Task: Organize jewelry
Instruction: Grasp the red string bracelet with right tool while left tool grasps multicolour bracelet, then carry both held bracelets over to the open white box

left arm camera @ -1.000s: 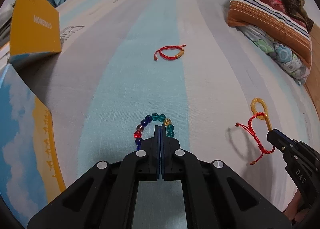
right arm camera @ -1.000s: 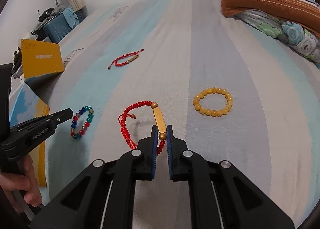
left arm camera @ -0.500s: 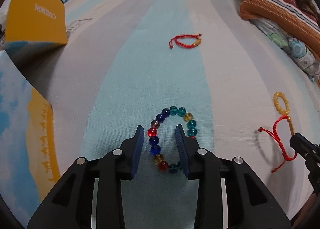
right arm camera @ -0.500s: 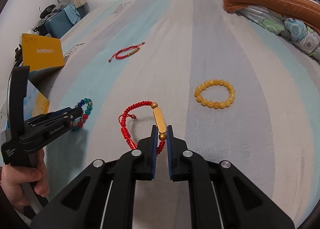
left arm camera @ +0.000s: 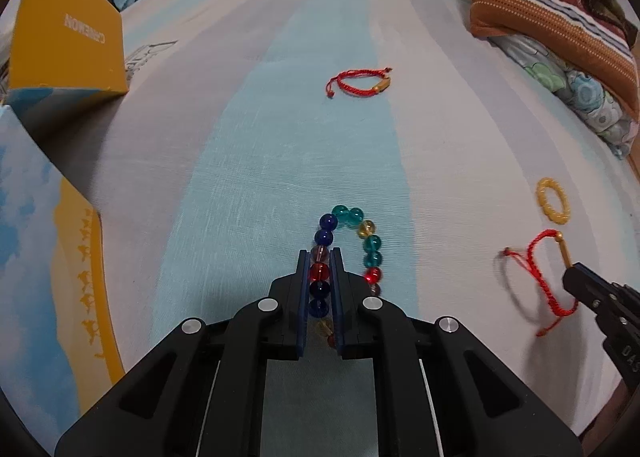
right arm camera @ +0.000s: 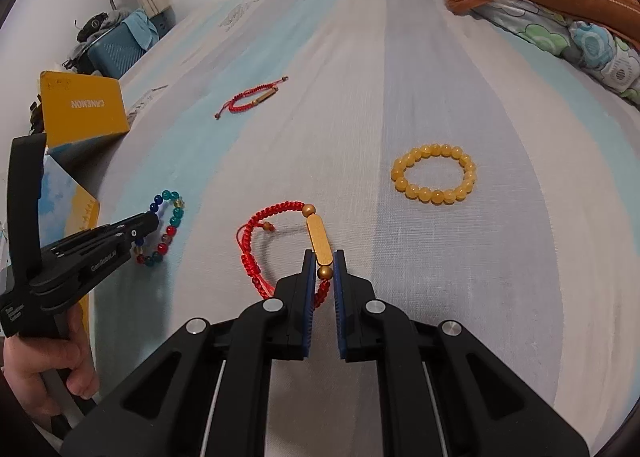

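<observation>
Between fingers, left gripper (left arm camera: 320,257) now clamps bead bracelet (left arm camera: 352,245).

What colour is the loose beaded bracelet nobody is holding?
Yellow-amber; the beaded bracelet shows best in the right wrist view.

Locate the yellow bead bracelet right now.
The yellow bead bracelet lies flat on the striped bedsheet, ahead and right of the right gripper, apart from the red cord bracelet it pinches; in the left wrist view it sits far right.
</observation>
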Tool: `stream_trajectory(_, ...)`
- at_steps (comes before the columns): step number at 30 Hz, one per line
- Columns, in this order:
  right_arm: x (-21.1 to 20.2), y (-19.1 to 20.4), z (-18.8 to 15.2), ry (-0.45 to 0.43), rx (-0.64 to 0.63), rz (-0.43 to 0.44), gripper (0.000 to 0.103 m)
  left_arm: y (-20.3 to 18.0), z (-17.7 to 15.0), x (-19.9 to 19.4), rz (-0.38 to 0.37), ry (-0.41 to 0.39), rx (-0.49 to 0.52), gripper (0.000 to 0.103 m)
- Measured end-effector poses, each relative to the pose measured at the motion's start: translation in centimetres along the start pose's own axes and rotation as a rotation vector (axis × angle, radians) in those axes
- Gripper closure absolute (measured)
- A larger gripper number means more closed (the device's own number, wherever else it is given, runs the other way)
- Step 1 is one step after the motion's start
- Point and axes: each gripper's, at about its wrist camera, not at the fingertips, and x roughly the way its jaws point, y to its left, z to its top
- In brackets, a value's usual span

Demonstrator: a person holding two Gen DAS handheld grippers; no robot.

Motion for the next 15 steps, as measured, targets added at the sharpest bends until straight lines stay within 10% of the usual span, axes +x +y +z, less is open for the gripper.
stream_trajectory(15,-5.0,1.1,0.0,-0.041,0.024,-0.016,0.095,-1.6,-0.1,-6.8,-0.062,-0.048,0.016,0.094)
